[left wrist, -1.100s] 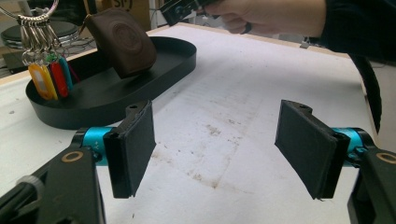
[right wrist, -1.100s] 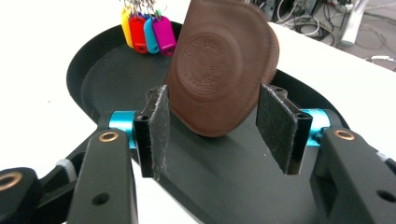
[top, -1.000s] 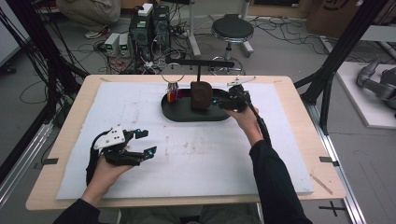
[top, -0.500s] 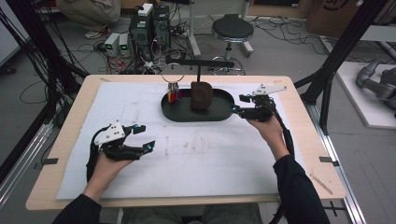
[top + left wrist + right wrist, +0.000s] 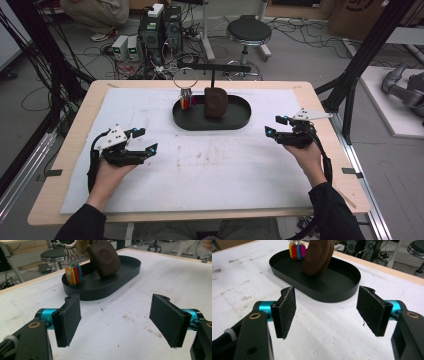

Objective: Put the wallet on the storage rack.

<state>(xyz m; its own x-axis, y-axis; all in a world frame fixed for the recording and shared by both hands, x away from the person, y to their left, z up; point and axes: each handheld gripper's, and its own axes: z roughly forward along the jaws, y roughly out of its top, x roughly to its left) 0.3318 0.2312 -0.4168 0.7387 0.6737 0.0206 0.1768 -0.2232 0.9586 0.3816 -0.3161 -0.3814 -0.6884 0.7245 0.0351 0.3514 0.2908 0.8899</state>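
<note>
A black oval tray (image 5: 240, 120) sits at the table's far middle. Over it a brown leather pouch (image 5: 216, 101) and a key ring with coloured tags (image 5: 186, 101) hang from a black stand (image 5: 215, 67). My left gripper (image 5: 146, 139) hovers open over the white mat, left of the tray. My right gripper (image 5: 272, 125) is right of the tray, open; its jaws have just been opening with nothing between them. In the left gripper view, the left gripper (image 5: 117, 320) faces the tray (image 5: 100, 293), pouch (image 5: 105, 257) and tags (image 5: 73, 273). The right gripper (image 5: 327, 312) faces the tray (image 5: 342, 293) and pouch (image 5: 318, 256).
A white mat (image 5: 210, 165) covers most of the wooden table (image 5: 325, 110). Beyond the far edge are a stool (image 5: 248, 32), electronic boxes (image 5: 160, 25) and cables on the floor. Black frame poles (image 5: 360, 65) stand at the table's right corner.
My right gripper has drawn back from the pouch in the tray, moving right and toward the person, with its jaws wider apart. The left gripper has shifted slightly right.
</note>
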